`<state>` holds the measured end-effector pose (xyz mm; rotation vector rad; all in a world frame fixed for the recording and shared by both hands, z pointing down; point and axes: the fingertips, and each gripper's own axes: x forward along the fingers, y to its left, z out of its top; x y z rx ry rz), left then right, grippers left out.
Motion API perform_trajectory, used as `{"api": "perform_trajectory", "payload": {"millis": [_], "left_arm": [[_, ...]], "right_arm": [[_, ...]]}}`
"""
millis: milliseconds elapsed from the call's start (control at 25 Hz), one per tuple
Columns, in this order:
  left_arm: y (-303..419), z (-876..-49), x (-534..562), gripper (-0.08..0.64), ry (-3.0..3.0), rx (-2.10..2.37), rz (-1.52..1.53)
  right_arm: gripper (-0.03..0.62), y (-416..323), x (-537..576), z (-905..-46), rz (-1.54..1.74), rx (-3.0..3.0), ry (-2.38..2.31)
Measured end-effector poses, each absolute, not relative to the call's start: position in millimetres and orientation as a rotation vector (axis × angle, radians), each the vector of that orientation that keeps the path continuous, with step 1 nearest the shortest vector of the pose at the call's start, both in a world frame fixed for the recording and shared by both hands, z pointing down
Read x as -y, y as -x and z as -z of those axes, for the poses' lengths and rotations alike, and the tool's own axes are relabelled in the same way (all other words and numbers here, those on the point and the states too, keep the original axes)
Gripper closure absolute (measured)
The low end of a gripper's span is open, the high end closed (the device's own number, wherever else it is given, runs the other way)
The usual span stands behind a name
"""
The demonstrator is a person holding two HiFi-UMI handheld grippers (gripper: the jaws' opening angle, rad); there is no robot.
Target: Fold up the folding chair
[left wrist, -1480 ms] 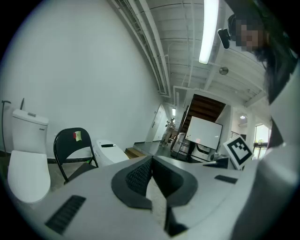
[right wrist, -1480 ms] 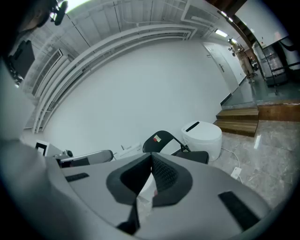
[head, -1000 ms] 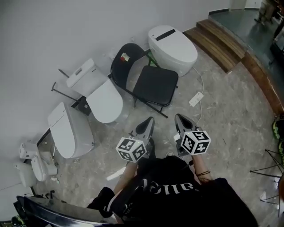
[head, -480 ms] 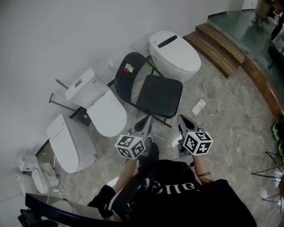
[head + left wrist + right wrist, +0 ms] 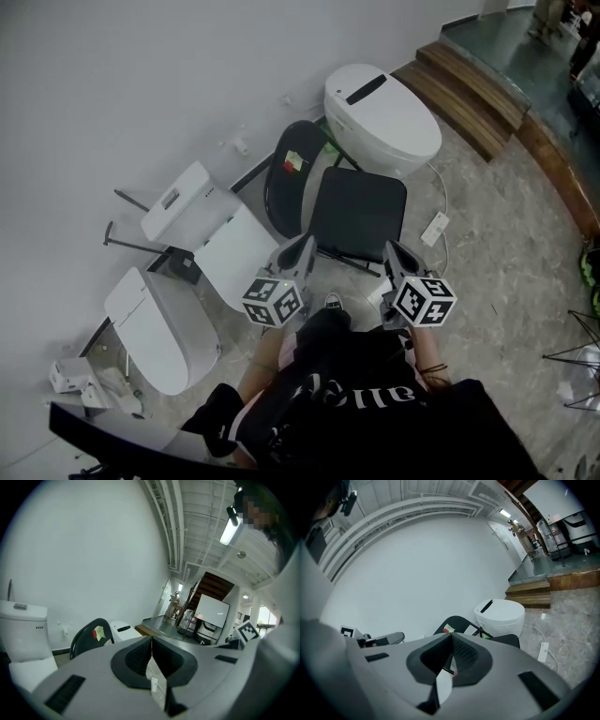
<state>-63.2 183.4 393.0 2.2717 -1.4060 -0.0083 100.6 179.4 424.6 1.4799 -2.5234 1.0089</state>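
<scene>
Both jaws pinched together, empty. The folding chair [image 5: 358, 211] sits unfolded dead ahead, seat edge running crosswise just past my left gripper [image 5: 304, 246] and right gripper [image 5: 393, 250], both about equally near it.

Left claw [image 5: 303, 252] held forward, jaws closed, empty; right claw [image 5: 395, 257] alongside, jaws closed, empty

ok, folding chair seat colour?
Black; the folding chair seat and backrest are both black, clearest in the head view.
</scene>
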Motion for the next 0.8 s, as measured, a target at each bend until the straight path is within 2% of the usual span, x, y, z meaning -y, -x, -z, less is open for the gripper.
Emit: {"api": "perform_trajectory", "payload": {"millis": [520,640,800], "left_arm": [[151.9,-444.6,-79.1,0.55,-2.157,1.47,-0.127],[176.2,-457.6,-50.3,0.459,-2.123,1.487,-0.148],[201.0,-481.9,-12.5,0.389,-2.095,1.502,-0.265]], "right_arm": [[0.578,-100.6,-147.2,-461.7,-1.064,2.321,-1.581],[0.578,-107.6,-141.9,-481.8,-1.104,2.26,-1.581],[0.578,-112.0,-128.7,-512.6,-1.152,2.203,-1.542]]}}
